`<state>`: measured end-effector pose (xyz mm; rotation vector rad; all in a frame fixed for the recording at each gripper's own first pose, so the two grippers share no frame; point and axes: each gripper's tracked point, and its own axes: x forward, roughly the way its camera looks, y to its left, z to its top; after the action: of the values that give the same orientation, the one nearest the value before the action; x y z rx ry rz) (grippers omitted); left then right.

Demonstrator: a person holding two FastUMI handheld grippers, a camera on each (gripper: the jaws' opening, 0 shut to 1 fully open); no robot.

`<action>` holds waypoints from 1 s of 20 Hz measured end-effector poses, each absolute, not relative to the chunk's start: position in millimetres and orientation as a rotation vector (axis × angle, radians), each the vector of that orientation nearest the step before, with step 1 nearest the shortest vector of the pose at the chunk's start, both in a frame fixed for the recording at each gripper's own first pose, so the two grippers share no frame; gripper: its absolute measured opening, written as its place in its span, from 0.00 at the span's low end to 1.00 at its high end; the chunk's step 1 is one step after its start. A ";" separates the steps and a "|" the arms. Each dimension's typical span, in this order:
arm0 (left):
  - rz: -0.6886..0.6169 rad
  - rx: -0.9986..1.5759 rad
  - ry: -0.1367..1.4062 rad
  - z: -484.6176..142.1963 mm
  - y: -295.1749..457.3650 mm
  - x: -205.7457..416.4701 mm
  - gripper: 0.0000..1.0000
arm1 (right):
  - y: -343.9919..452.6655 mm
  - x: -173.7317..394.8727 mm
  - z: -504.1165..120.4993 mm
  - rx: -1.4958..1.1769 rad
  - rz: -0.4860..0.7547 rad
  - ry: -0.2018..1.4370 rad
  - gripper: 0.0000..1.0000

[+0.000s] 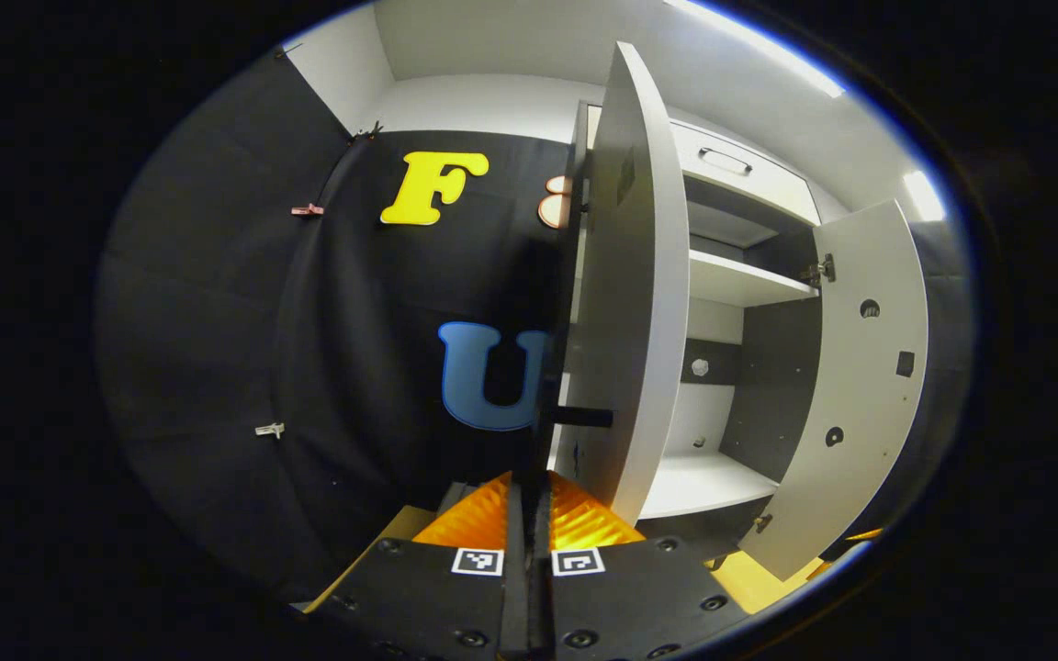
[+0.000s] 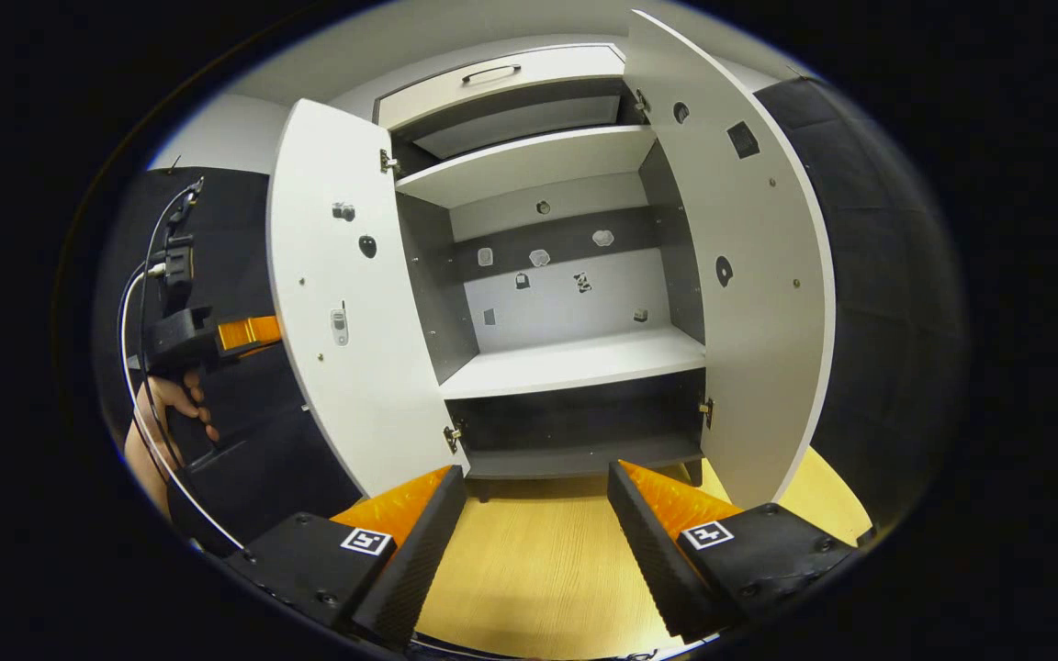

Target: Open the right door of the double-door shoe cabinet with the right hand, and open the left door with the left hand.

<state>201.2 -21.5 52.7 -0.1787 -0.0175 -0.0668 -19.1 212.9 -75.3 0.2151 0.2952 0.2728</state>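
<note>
Standing upright with its long axis vertical, the shoe cabinet (image 2: pixel 566 367) faces the right gripper view with both doors swung outward: the left door (image 2: pixel 345 303) and the right door (image 2: pixel 749 275) flank open white shelves (image 2: pixel 575 358) that carry nothing, under a shut drawer (image 2: pixel 492 83) with a handle. In the left gripper view the left gripper (image 1: pixel 529 509) has its fingers pressed together just below the left door's edge (image 1: pixel 648 303), touching nothing I can make out. The right gripper (image 2: pixel 536 514) hangs with fingers wide apart over the wooden floor (image 2: pixel 538 569), while a hand (image 2: pixel 166 408) holds the left gripper beside the left door.
</note>
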 end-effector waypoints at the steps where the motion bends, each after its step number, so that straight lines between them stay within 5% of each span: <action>1: -0.072 -0.206 -0.012 51.5 -27.1 204.9 0.05 | 208.0 -16.5 -74.1 0.201 0.263 0.289 0.98; 13: -0.016 -0.205 -0.043 67.4 -24.5 179.4 0.03 | 143.4 9.4 -39.0 0.174 0.203 0.242 0.98; 16: 0.021 -0.181 -0.061 70.5 -29.0 174.9 0.27 | 118.8 1.2 -31.3 0.169 0.223 0.239 0.98; 17: 0.026 -0.170 -0.053 68.3 -34.8 172.6 0.48 | 106.6 -0.4 -27.1 0.166 0.212 0.232 0.98; 18: 0.037 -0.164 -0.036 63.5 -40.2 167.6 0.43 | 91.2 0.2 -22.8 0.158 0.188 0.221 0.98; 20: 0.044 -0.169 0.001 54.3 -64.8 148.7 0.66 | 73.9 -4.5 -12.3 0.162 0.184 0.202 0.98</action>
<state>148.7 -64.8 54.3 -0.1691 0.0006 0.0438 -4.5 73.9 -12.3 0.1624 0.2024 0.1844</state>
